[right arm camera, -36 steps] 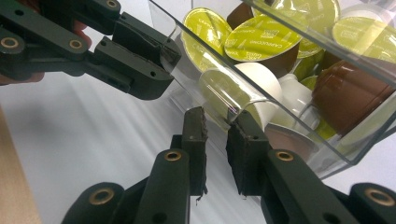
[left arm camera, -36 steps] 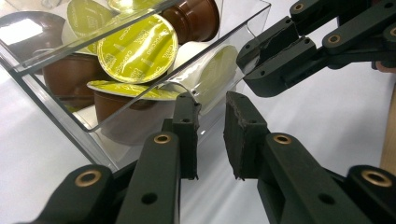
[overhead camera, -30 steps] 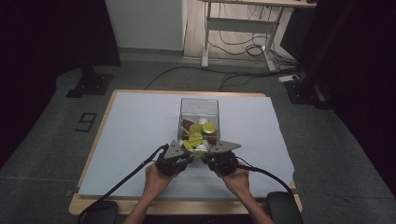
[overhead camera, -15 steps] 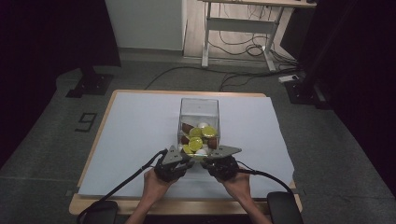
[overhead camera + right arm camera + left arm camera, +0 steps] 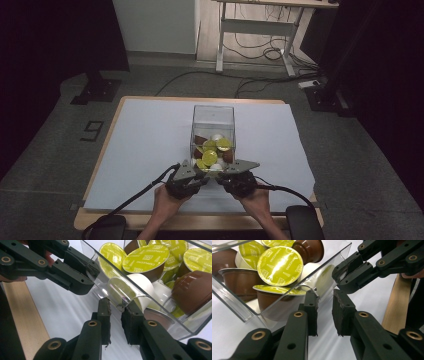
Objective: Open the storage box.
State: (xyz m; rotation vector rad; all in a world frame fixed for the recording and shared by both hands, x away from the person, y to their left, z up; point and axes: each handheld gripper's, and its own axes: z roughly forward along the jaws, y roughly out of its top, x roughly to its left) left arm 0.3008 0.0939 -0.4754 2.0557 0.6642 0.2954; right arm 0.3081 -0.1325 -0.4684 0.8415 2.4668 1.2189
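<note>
While both grippers clamp its near rim, the clear box stretches away from them.
Left gripper and right gripper sit equally near — jaws pinched on the wall — capsules just beyond.

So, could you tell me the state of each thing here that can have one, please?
clear box: open, no lid, tipped, gripped at its near rim.
coffee capsules: sealed, heaped inside the box toward the rim.
left gripper: fingers shut on the box's rim.
right gripper: fingers shut on the box's rim.
white sheet: spread flat on the table.
</note>
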